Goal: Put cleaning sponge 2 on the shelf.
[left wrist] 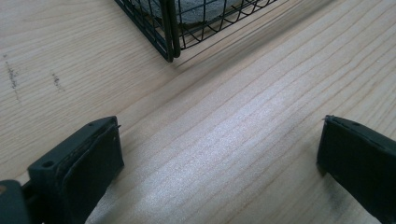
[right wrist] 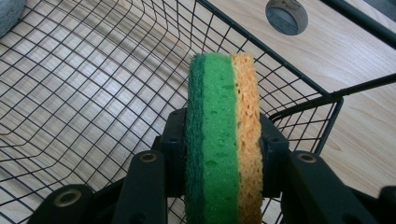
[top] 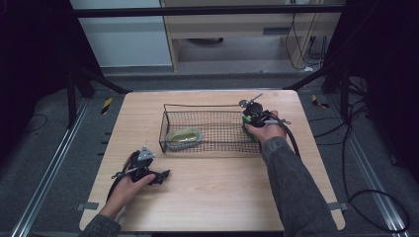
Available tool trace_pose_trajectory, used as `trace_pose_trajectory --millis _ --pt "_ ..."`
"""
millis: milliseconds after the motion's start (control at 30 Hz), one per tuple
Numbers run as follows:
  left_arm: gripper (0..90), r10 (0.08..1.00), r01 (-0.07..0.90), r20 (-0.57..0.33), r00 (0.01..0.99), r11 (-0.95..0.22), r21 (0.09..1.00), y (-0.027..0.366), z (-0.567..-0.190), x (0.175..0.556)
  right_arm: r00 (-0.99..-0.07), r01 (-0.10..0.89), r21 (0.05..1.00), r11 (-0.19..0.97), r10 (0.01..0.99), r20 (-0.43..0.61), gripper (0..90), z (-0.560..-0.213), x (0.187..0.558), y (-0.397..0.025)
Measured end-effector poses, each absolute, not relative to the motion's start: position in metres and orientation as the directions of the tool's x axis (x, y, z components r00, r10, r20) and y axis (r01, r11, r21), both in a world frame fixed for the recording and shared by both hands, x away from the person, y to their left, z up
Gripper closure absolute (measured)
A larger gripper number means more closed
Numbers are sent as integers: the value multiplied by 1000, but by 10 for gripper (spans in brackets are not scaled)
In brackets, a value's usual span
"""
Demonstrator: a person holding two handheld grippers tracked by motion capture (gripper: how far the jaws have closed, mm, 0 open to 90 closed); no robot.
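- The basket (top: 212, 129) sits on the table (top: 207, 197), toward the back.
- A bowl (top: 184, 137) lies in the basket's left end.
- The right gripper (top: 253, 118) holds a sponge (right wrist: 224, 140) over the basket's right end.
- The left gripper (top: 160, 176) is in front of the basket, to the left.

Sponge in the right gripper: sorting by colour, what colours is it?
Green on one side, yellow-orange on the other; the sponge shows best in the right gripper view.

Between our right jaws sits a porous sponge (right wrist: 223, 140), green scouring face rough, above the black wire basket (right wrist: 93, 93).
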State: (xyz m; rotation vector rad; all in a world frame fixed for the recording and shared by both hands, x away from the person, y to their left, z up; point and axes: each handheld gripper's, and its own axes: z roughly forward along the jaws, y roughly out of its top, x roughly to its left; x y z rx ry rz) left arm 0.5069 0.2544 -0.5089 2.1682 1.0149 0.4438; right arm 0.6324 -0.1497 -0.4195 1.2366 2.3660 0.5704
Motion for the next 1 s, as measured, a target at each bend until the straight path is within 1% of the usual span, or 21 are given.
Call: trace_pose_trajectory --millis 300,400,567,767,1000 --pt "0 770 533 18 637 -458 712 255 -509 507 -525 671 529 520 837 -157 577 -416 630 -149" --pt "0 768 532 21 640 -462 710 255 -509 507 -527 668 537 514 837 -146 552 -410 624 -148" --pt "0 768 532 21 640 -462 710 255 -509 507 -532 664 550 506 837 -128 556 -403 618 -146" --pt "0 769 533 19 639 -461 709 255 -509 508 -556 649 557 518 823 -118 614 -400 611 -139" --pt "0 769 533 18 639 -460 710 254 -509 508 -562 652 559 512 822 -96 600 -402 614 -127"
